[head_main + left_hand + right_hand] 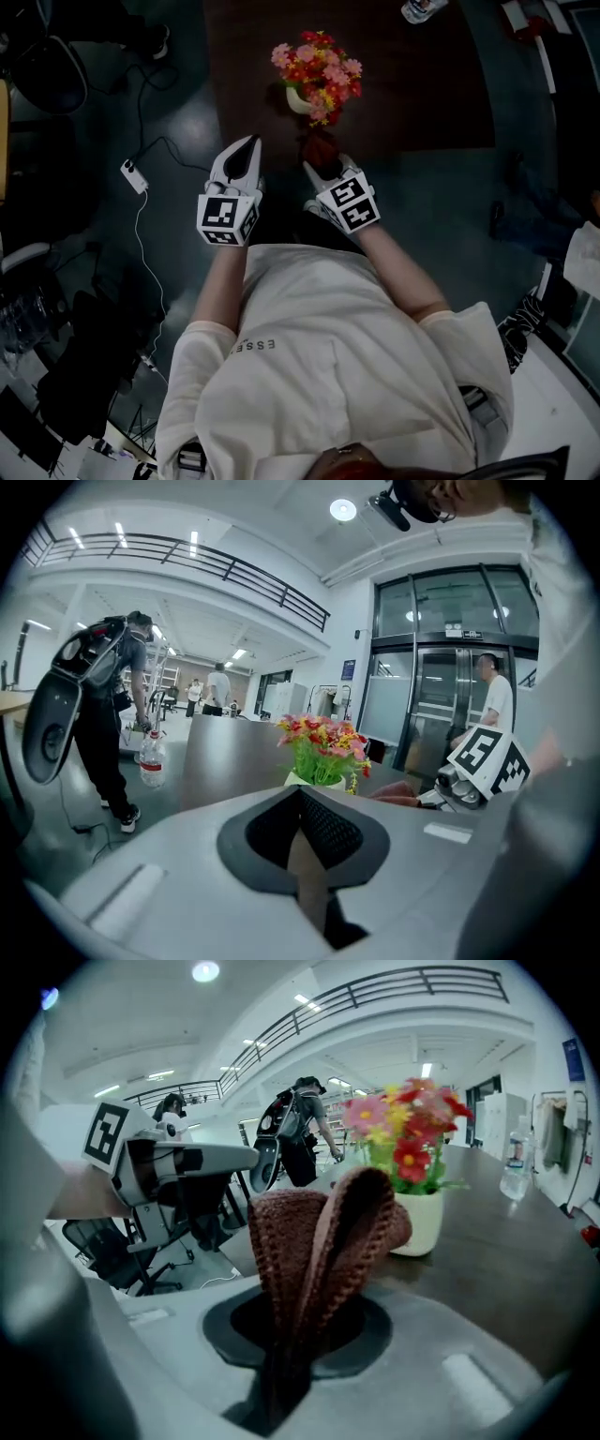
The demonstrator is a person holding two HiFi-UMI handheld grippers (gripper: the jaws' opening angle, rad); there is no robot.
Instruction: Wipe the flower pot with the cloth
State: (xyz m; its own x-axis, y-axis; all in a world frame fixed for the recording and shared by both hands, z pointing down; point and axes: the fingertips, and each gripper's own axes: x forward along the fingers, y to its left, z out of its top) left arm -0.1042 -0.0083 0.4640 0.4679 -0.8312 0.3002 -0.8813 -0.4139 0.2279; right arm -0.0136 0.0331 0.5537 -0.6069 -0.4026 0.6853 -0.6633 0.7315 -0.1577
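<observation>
Right, here's the flower pot (298,101), a pale little pot packed with red, pink and yellow flowers (319,67). It stands upright on the dark table (422,84), close to the near edge and nearer the left edge than the right. The right gripper (320,165) sits at that near edge, its jaws clamped on the brown cloth (319,148). In the right gripper view the cloth (319,1241) stands up out of the right gripper (295,1335) in a folded loop, knitted ribs showing. The flower pot (419,1222) is just beyond it, and in the head view cloth and pot look just apart.

Over to the left gripper (250,142), which lies beside the right one with its tips at the same near edge. Its jaws are pressed together with nothing between them. The left gripper view confirms it: the left gripper (301,793) is closed and empty, and points across the table toward the flowers (323,742). The right gripper's marker cube (487,758) is off to one side.

A plastic bottle (514,1171) stands further along the table, well apart from the pot. A person in dark clothes (112,714) stands on the floor beyond the table.
</observation>
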